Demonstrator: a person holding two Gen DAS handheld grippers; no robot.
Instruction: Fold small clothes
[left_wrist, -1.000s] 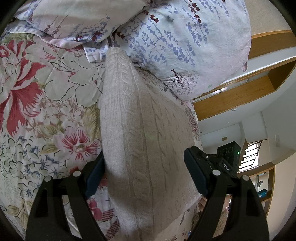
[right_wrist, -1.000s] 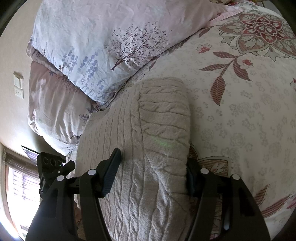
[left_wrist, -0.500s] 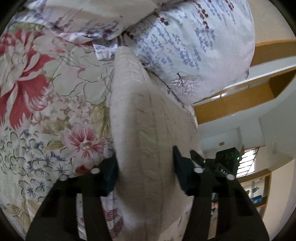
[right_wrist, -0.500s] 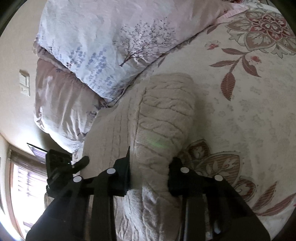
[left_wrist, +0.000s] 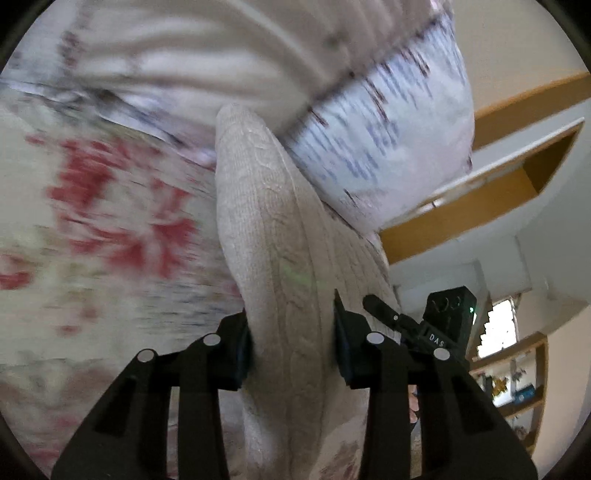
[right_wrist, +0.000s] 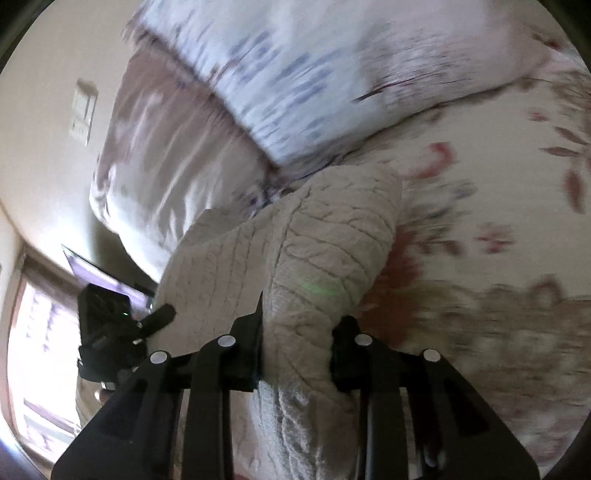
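Note:
A beige cable-knit sweater (left_wrist: 266, 229) lies on the floral bedspread (left_wrist: 92, 229) and is bunched up between both grippers. My left gripper (left_wrist: 291, 339) is shut on one edge of the sweater, the fabric rising in a ridge ahead of the jaws. My right gripper (right_wrist: 297, 343) is shut on the opposite edge of the sweater (right_wrist: 325, 251), lifted off the bedspread (right_wrist: 498, 192). The other gripper shows in each view: the right one at the right of the left wrist view (left_wrist: 391, 317), the left one at the left of the right wrist view (right_wrist: 147, 321). The surroundings are motion-blurred.
Two pillows with a lavender print (left_wrist: 388, 122) (right_wrist: 295, 74) are stacked at the head of the bed just beyond the sweater. A wooden shelf and wall (left_wrist: 498, 177) are to the right in the left wrist view. A wall switch (right_wrist: 83, 110) and window (right_wrist: 33, 350) are to the left in the right wrist view.
Both grippers went from open around the sweater's edges to shut on them. They have lifted the pinched fabric and are moving, which blurs the bed and pillows.

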